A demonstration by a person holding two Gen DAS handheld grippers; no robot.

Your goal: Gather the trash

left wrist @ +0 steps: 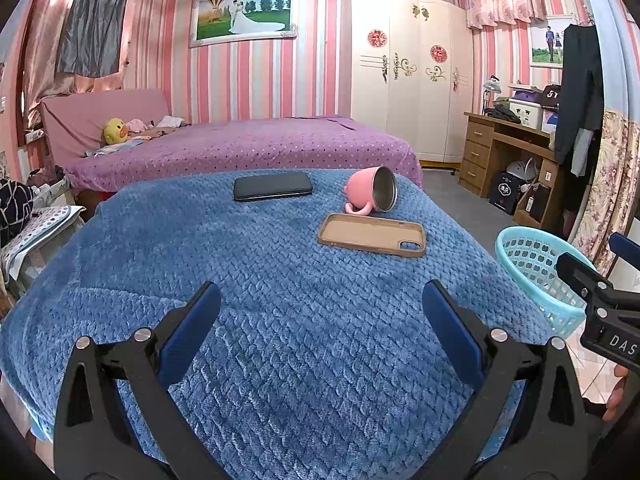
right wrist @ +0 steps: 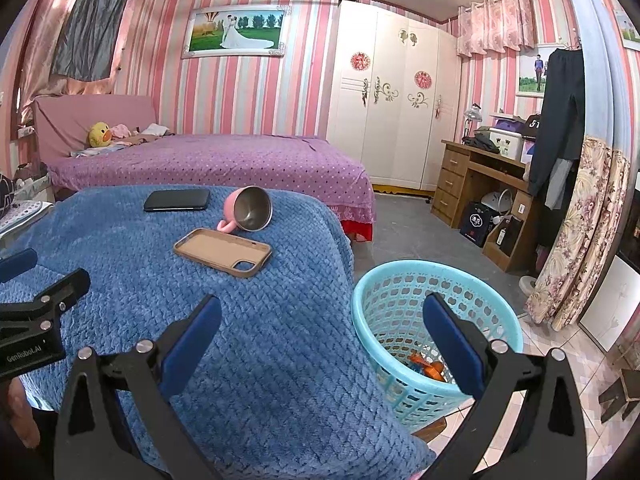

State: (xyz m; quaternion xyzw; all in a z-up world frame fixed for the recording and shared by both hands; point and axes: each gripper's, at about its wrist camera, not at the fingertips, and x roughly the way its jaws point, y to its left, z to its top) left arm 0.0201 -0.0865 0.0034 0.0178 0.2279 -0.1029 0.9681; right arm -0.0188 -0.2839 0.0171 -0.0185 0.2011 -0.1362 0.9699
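Note:
A light blue plastic basket [right wrist: 400, 292] stands on the floor at the right edge of the blue blanket [right wrist: 248, 320]; orange trash [right wrist: 426, 366] lies in its bottom. The basket also shows in the left wrist view [left wrist: 532, 264]. My right gripper [right wrist: 322, 316] is open and empty, over the blanket's edge and the basket rim. My left gripper [left wrist: 322, 304] is open and empty above the blanket [left wrist: 280, 300]. A brown phone case [left wrist: 372, 235], a tipped pink cup [left wrist: 372, 194] and a black phone [left wrist: 273, 186] lie on the blanket's far side.
A purple bed [left wrist: 248, 148] with a yellow duck toy [left wrist: 115, 131] lies behind. A white wardrobe [left wrist: 408, 68] and a wooden desk [left wrist: 504, 152] stand at the right. Floral curtain [right wrist: 580, 232] hangs near the basket. The other gripper shows at the right edge [left wrist: 608, 308].

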